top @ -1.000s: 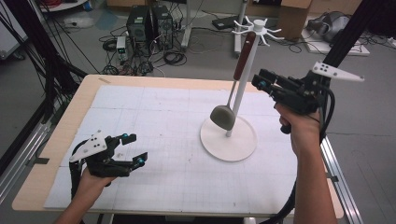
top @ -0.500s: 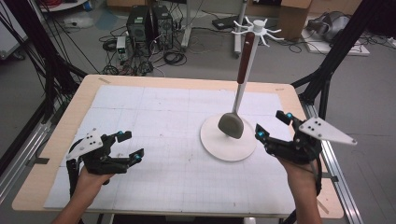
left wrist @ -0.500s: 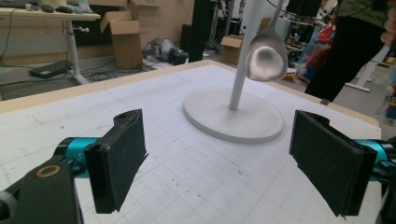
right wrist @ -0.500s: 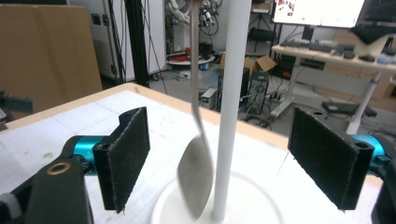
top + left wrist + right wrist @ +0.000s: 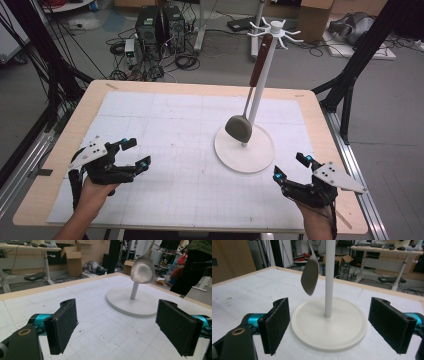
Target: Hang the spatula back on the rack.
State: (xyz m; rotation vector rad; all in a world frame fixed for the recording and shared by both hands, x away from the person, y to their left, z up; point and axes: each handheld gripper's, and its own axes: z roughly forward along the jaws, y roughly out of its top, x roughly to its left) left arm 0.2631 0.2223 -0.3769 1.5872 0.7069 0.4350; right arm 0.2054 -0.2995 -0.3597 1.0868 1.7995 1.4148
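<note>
A white hanging stand [image 5: 261, 75] with a round base [image 5: 245, 149] rises right of the table's middle. From its top hooks hangs a ladle with a brown handle [image 5: 260, 53] and grey bowl [image 5: 238, 127], [image 5: 142, 271], [image 5: 310, 276], clear of the base. My left gripper [image 5: 136, 153] rests low at the front left, open and empty, its black pads [image 5: 61, 326] wide apart. My right gripper [image 5: 291, 167] sits at the front right, just short of the base [image 5: 329, 324], open and empty too.
A white gridded mat [image 5: 170, 140] covers the wooden table [image 5: 60, 165]. Beyond the far edge lie computer towers [image 5: 156, 22], cables and boxes on the floor. Black frame posts [image 5: 357, 65] stand at the right; a rail [image 5: 25, 165] runs along the left.
My right gripper has come down from beside the hanging ladle's handle to the front right of the table, near the base. The left gripper has barely moved.
</note>
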